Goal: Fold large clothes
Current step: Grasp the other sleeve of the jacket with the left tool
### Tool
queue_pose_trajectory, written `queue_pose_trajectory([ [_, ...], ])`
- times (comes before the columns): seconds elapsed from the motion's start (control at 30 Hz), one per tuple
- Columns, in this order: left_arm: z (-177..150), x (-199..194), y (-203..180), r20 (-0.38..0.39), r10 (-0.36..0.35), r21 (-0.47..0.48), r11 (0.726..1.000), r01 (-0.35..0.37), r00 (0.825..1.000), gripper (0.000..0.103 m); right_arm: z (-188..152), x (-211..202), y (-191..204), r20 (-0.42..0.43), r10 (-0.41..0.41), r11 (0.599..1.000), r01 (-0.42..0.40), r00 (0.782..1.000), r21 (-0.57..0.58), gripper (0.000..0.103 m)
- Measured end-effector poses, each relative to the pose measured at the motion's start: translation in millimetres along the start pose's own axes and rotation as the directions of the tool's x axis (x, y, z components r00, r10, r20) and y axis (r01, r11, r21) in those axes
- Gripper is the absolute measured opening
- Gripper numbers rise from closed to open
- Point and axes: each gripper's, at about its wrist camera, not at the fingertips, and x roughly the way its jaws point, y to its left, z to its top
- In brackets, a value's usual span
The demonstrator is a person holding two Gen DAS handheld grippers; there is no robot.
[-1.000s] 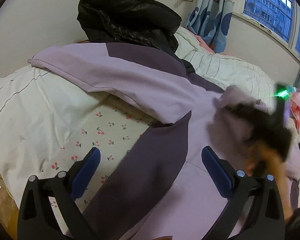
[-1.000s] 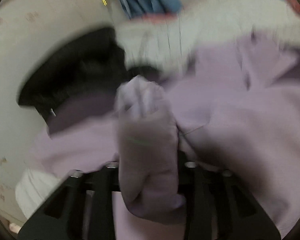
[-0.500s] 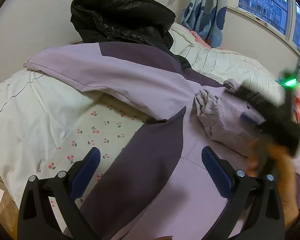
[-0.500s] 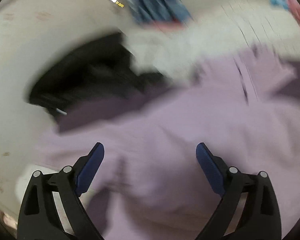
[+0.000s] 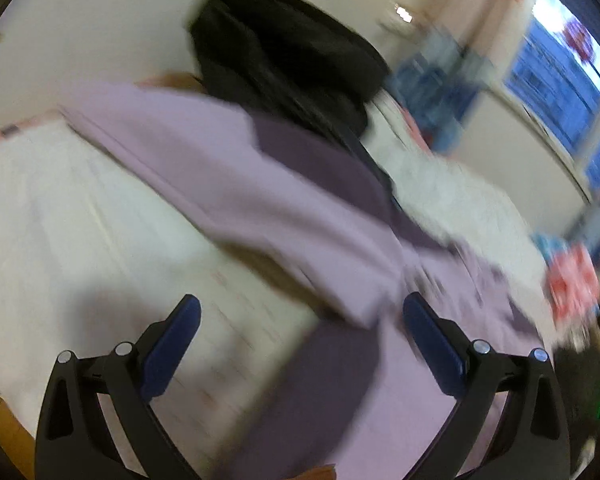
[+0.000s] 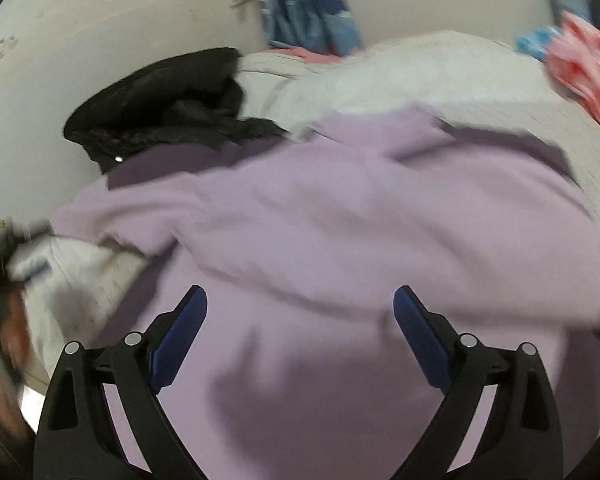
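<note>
Lying beneath both my tongs: lilac jacket (image 6: pixel 340 240) on bed (image 5: pixel 60 220); left tongs (image 5: pixel 300 320) agape, right tongs (image 6: pixel 300 312) just opened, both empty.

Black puffer jacket (image 6: pixel 168 108) by wall; blue curtain (image 6: pixel 312 12); pink cloth (image 6: pixel 584 64); white bedding (image 5: pixel 60 220).

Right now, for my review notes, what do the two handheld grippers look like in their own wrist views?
Both look alike. The left gripper has two black skeletal plastic fingers with cut-out windows and silver round pivot bolts, each tipped with a dark blue ribbed pad. The right gripper has the same black frame, silver bolts and blue pads. No cables or markings show; the frames are blurred.
</note>
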Motion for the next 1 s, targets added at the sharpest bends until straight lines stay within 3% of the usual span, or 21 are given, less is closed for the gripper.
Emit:
queue_pose_trajectory([
  [0.2,80,27,91,0.035,-0.025,-0.219,0.975,0.032,0.999,0.098,-44,-2,-64,-0.040,-0.011,0.991,0.016,0.999,0.134,0.091],
  [0.33,106,55,140,0.031,-0.049,-0.352,0.934,0.056,0.998,0.098,-50,2,-63,-0.032,-0.018,0.993,0.022,0.999,0.116,0.093],
  [0.4,108,73,161,0.010,-0.065,-0.432,0.900,0.063,0.998,0.097,-51,5,-64,-0.040,-0.021,0.994,0.025,0.999,0.102,0.094],
  [0.47,109,80,171,0.023,-0.067,-0.461,0.884,0.070,0.997,0.097,-52,9,-62,-0.041,-0.020,0.995,0.024,0.999,0.099,0.095],
  [0.6,122,87,160,0.066,-0.074,-0.454,0.886,0.096,0.995,0.097,-54,8,-65,-0.033,-0.012,0.995,0.015,0.999,0.101,0.095],
  [0.7,123,90,158,0.081,-0.058,-0.501,0.861,0.091,0.995,0.097,-54,7,-67,-0.027,0.001,0.994,0.002,1.000,0.111,0.095],
  [0.77,121,98,161,0.071,-0.037,-0.525,0.848,0.069,0.997,0.088,-53,4,-67,-0.024,0.000,0.994,0.002,1.000,0.112,0.095],
  [0.83,121,101,171,0.119,-0.054,-0.576,0.809,0.113,0.991,0.079,-50,-4,-61,0.005,-0.007,0.996,0.007,1.000,0.085,0.094],
  [0.87,121,103,173,0.114,-0.061,-0.598,0.792,0.118,0.992,0.061,-47,-9,-58,0.031,-0.018,0.998,0.016,0.999,0.064,0.094],
  [0.93,123,106,177,0.089,-0.086,-0.600,0.791,0.122,0.992,0.034,-36,-25,-50,0.117,-0.063,0.998,0.063,0.991,0.005,0.094],
  [1.0,127,103,174,0.112,-0.105,-0.575,0.804,0.151,0.988,0.025,-16,-40,-48,0.208,-0.125,0.991,0.133,0.970,-0.024,0.094],
])
